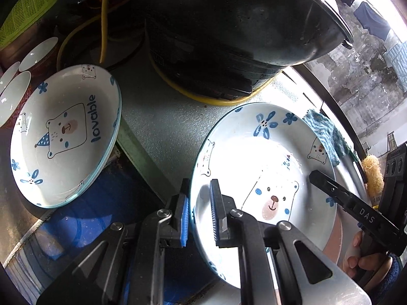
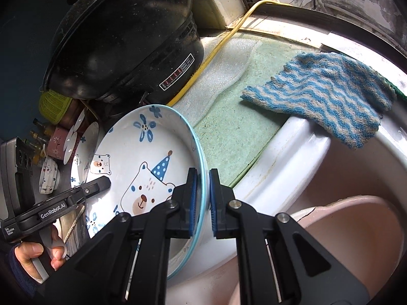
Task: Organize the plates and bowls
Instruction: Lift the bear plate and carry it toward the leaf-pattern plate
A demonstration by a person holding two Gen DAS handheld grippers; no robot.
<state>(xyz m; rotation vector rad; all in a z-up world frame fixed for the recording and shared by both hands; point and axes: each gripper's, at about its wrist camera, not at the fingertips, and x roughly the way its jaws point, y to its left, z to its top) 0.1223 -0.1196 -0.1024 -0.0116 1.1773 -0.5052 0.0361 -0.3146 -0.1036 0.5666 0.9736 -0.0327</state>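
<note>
Holding 1 bear plate (image 1: 267, 167) by opposite rims, the left gripper (image 1: 199, 211) and right gripper (image 2: 202, 198) are both clamped on it over the sink (image 2: 292, 157). I judge next: carry it onto the other plate (image 1: 66, 137), level.

"lovable" on left plate (image 1: 66, 137); "DAS", "GenRobot.AI" on gripper bodies
</note>
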